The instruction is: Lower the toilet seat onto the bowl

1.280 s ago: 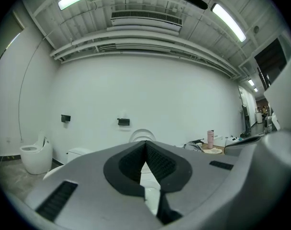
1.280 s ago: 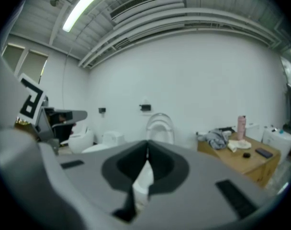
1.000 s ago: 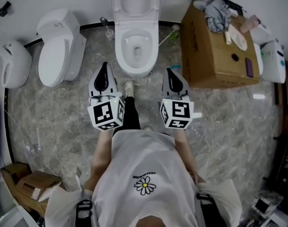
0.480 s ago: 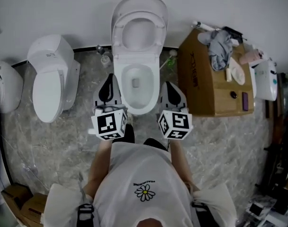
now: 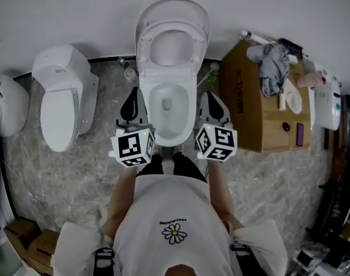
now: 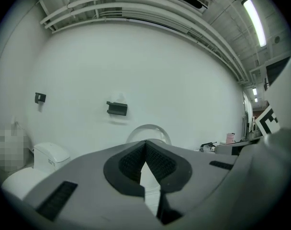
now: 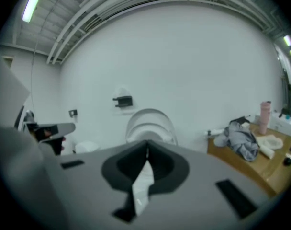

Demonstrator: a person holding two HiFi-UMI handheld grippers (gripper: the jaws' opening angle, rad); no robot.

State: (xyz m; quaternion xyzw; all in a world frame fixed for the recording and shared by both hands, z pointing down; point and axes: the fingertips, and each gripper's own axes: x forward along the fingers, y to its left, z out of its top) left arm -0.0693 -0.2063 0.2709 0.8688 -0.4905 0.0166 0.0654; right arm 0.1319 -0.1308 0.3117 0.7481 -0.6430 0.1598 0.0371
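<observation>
In the head view a white toilet stands straight ahead with its seat and lid (image 5: 172,43) raised against the wall above the open bowl (image 5: 167,109). My left gripper (image 5: 133,96) hangs shut beside the bowl's left rim. The right gripper (image 5: 212,98) is shut beside the right rim. Neither touches the toilet and both jaws are empty. The left gripper view shows the raised lid (image 6: 148,131) just over the shut left gripper (image 6: 145,143). In the right gripper view the raised seat and lid (image 7: 150,123) stand beyond the shut right gripper (image 7: 147,145).
A second white toilet (image 5: 63,96) with its lid down stands to the left, and another white fixture (image 5: 5,105) at the far left. A cardboard box (image 5: 253,105) with a grey cloth (image 5: 274,63) stands close on the right. A small bottle (image 5: 129,73) sits by the wall.
The person has stepped forward to the toilet. Both grippers moved from in front of the bowl to either side of it, staying shut.
</observation>
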